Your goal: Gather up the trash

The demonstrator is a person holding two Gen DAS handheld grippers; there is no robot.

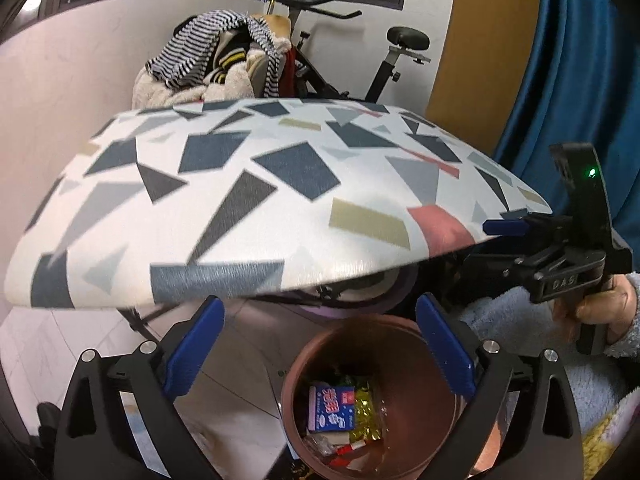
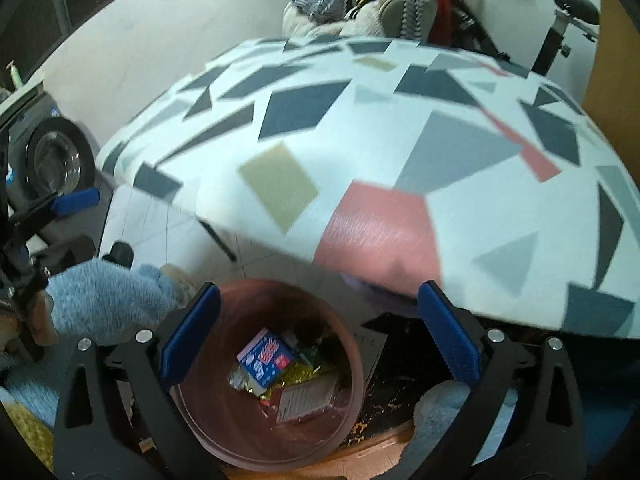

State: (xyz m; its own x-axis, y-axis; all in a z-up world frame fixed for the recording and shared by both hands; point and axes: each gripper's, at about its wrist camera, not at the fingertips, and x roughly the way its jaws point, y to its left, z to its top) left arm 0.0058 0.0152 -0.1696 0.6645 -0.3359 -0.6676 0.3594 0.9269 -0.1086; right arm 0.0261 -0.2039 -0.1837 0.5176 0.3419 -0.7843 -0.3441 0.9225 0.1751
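Note:
A reddish-brown bin (image 1: 400, 332) stands on the floor below the table edge. Inside lie a blue-and-white tissue packet (image 1: 332, 408), a gold foil wrapper (image 1: 366, 420) and other scraps. My left gripper (image 1: 320, 304) hovers open over the bin, nothing between its pads. In the right wrist view the same bin (image 2: 280, 286) holds the tissue packet (image 2: 266, 360), gold wrapper (image 2: 298, 374) and a white printed paper (image 2: 306, 400). My right gripper (image 2: 319, 290) is open and empty above it.
A table with a geometric-patterned top (image 1: 240, 200) overhangs the bin. Behind it stands an exercise bike draped with clothes (image 1: 224, 60), with a blue curtain (image 1: 580, 80) to the right. A washing machine (image 2: 56, 156) sits far left. Fluffy blue sleeves (image 2: 108, 296) flank the bin.

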